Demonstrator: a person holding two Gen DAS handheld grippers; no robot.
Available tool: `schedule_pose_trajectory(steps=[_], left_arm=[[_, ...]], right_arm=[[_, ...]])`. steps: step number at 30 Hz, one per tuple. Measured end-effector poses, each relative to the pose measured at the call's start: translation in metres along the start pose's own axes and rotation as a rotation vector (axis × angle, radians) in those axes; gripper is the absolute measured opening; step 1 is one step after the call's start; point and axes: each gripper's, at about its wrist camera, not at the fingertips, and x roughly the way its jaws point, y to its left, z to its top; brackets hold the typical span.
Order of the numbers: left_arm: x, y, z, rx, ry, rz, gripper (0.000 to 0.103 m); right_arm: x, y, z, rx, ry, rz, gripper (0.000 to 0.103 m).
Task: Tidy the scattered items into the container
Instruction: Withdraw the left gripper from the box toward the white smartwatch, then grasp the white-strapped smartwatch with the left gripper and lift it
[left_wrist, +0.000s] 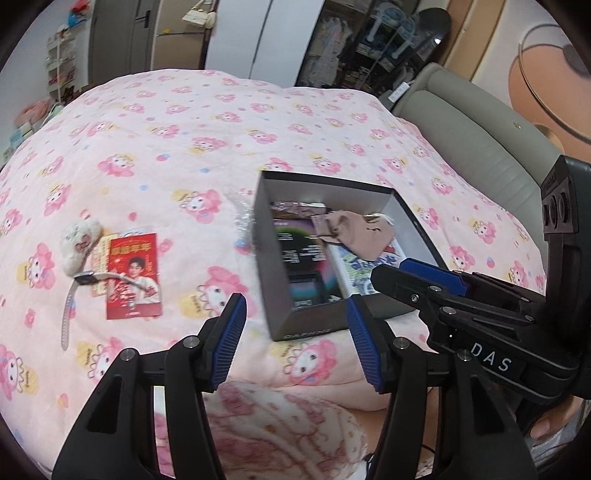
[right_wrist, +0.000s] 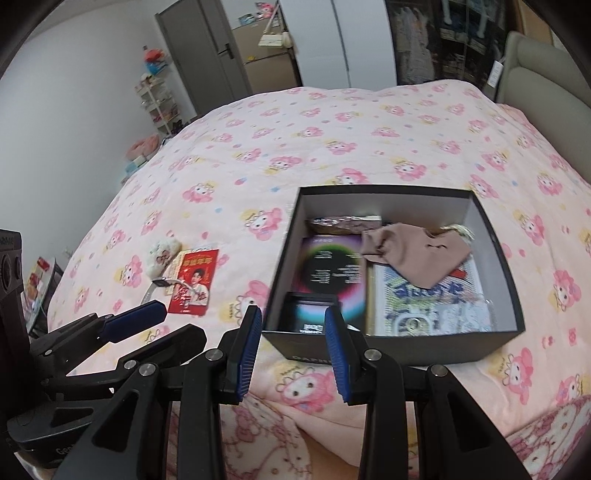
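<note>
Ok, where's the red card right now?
The red card lies on the pink bedspread, left of the black box, beside the fluffy plush.

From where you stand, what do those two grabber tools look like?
Both are matte black plastic with silver pivot bolts. The left gripper and the right gripper each end in two flat fingers faced with ribbed blue pads. White letters "DAS" mark the right one's body. The lap below wears pink cartoon-print fabric.

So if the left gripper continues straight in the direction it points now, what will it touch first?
Most likely the near left corner of the black box: that corner sits between the open, empty jaws of the left gripper. Depth is unclear, so it might meet the pink bedcover just before it.
</note>
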Motion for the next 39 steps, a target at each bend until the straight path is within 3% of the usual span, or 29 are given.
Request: schedule_pose_trajectory(steps=[20,26,30,35,39], left_arm=[[-0.009,0.113,-0.012,-0.178,-0.015,0.141,0.057],[0.006,0.153,-0.021,-0.262,0.015,0.141,0.058],[0.022,0.185,-0.028,-0.335,0.036,0.126,0.061],[0.048,0.224,-0.029,-0.418,0.062,0.126,0.061],[0.064,0.252,-0.022,-0.460,0.059,0.186,0.061]], right_arm=[[0.078,0.090,0.016,-0.096,0.118,0.113,0.031],[0.117,0.114,0.016,-0.134,0.190,0.135,0.032],[0.151,0.121,0.016,-0.136,0.260,0.166,0.045],[0.195,0.124,0.013,-0.134,0.339,0.154,0.045],[0.223,0.135,0.015,-0.167,0.375,0.152,0.045]])
